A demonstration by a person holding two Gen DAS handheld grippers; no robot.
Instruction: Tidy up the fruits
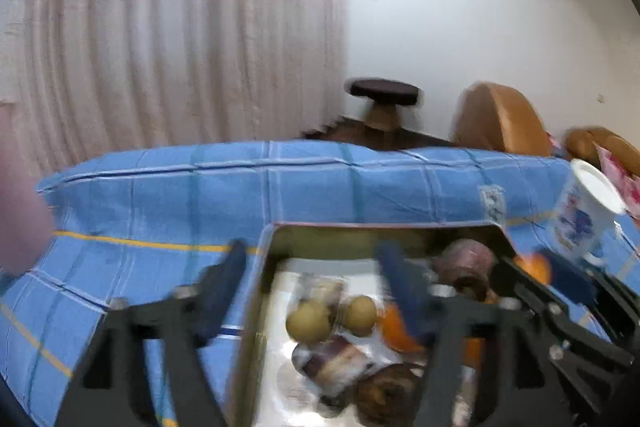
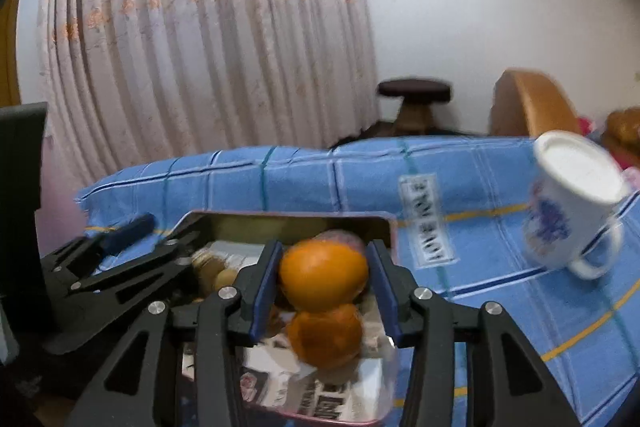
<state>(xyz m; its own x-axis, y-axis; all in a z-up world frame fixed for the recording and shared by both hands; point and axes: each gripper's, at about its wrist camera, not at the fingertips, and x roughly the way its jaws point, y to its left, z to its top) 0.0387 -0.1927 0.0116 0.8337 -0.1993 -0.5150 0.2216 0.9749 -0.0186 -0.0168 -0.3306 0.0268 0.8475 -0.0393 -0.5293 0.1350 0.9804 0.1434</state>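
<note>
My right claw grips an orange above the tin; left claw open, empty; next, set it inside.

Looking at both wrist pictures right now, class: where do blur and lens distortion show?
Left wrist view: motion blur smears the left gripper and the fruit in the tin; the curtain bows from the fisheye. Right wrist view: the held orange is fairly sharp, the white mug is smeared, and dark lens corners frame the picture.
</note>
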